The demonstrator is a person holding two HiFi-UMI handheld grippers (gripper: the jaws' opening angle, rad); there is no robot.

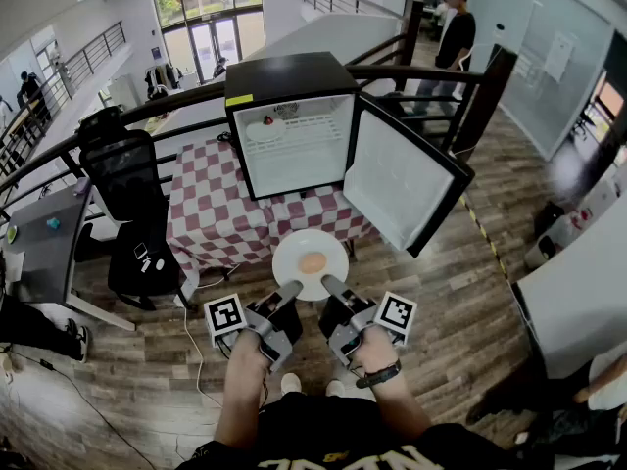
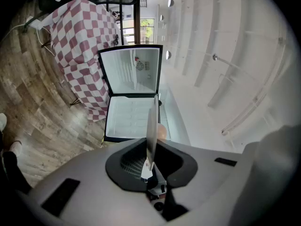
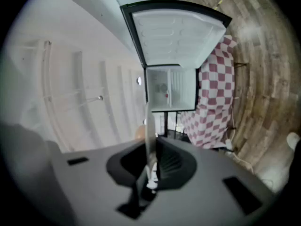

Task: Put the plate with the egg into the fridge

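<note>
A white plate (image 1: pixel 294 248) with a pale egg (image 1: pixel 313 262) on it hangs in the air in front of the table. My left gripper (image 1: pixel 290 291) is shut on the plate's near left rim, and my right gripper (image 1: pixel 326 284) is shut on its near right rim. The plate's edge (image 2: pixel 151 126) runs between the jaws in the left gripper view, with the egg (image 2: pixel 161 131) just beyond. In the right gripper view the plate (image 3: pixel 148 126) shows edge-on too. The black mini fridge (image 1: pixel 291 74) stands on the table ahead, its door (image 1: pixel 400 181) swung open to the right.
The fridge sits on a table with a red-and-white checked cloth (image 1: pixel 211 213). Inside it on a shelf lies a white plate (image 1: pixel 265 127) with a small red item. A black office chair (image 1: pixel 132 199) and a grey desk (image 1: pixel 44 243) stand left. A person (image 1: pixel 453 37) stands far back.
</note>
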